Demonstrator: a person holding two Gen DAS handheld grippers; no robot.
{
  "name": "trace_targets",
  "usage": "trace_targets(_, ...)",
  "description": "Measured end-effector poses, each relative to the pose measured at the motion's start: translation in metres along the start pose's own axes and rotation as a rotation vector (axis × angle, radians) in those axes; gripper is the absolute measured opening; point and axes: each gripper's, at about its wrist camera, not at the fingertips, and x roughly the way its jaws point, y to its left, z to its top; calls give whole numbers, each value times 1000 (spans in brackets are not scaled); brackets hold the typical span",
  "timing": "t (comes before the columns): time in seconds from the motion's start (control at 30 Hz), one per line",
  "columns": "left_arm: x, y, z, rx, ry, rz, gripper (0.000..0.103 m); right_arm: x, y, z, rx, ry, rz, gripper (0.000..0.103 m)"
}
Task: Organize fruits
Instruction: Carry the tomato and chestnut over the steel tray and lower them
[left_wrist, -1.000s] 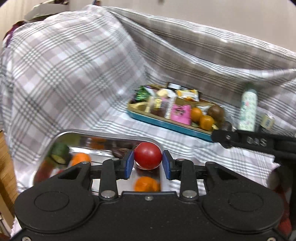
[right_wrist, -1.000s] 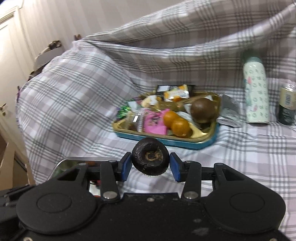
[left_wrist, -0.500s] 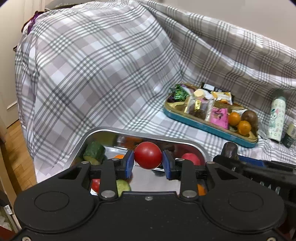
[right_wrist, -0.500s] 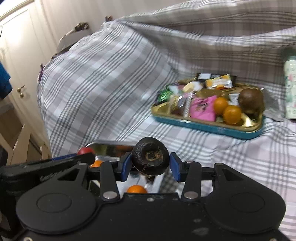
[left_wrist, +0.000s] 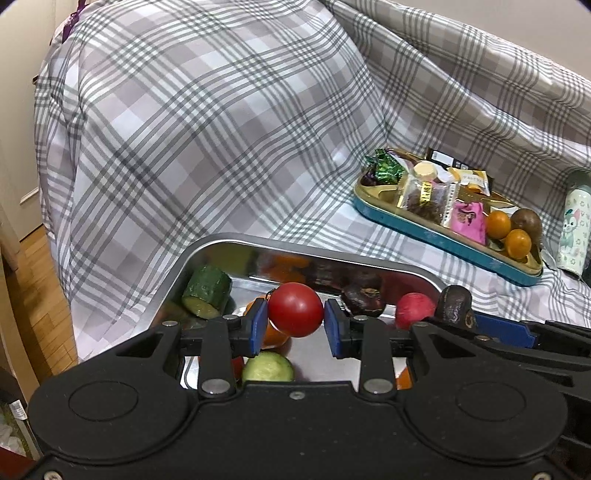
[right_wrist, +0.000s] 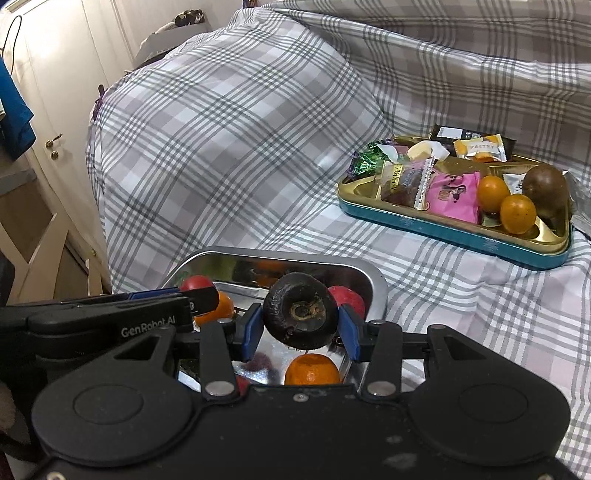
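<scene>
My left gripper (left_wrist: 295, 325) is shut on a red tomato (left_wrist: 295, 309) and hovers over a shiny steel tray (left_wrist: 221, 240). Cucumber pieces (left_wrist: 207, 291), orange fruits, a pink-red fruit (left_wrist: 414, 310) and a dark fruit (left_wrist: 364, 297) lie in that tray. My right gripper (right_wrist: 301, 328) is shut on a dark brown round fruit (right_wrist: 301, 315) above the same steel tray (right_wrist: 376, 280), beside an orange fruit (right_wrist: 312, 369). The left gripper's arm (right_wrist: 110, 317) reaches in from the left of the right wrist view. The right gripper (left_wrist: 456, 301) shows at the right of the left wrist view.
A teal and gold tin (right_wrist: 454, 236) farther right holds wrapped snacks, two small oranges (right_wrist: 517, 212) and a brown kiwi (right_wrist: 545, 190). A patterned bottle (left_wrist: 572, 236) stands beyond it. Plaid cloth (left_wrist: 221, 110) covers the surface and rises behind. Wooden floor (left_wrist: 40, 280) and a white door lie to the left.
Both grippers have swung left and a little down, from facing the teal tin to hovering over the steel tray. Each still grips its fruit.
</scene>
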Motion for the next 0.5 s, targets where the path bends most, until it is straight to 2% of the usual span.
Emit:
trace_targets(0.23,8,4,-7,48,-5,7,42,6,4,0,-8,9,1,47)
trace_targets(0.5,11,3,-10,75,-3,-79,42,9,3,-2,-13,17,-7,47)
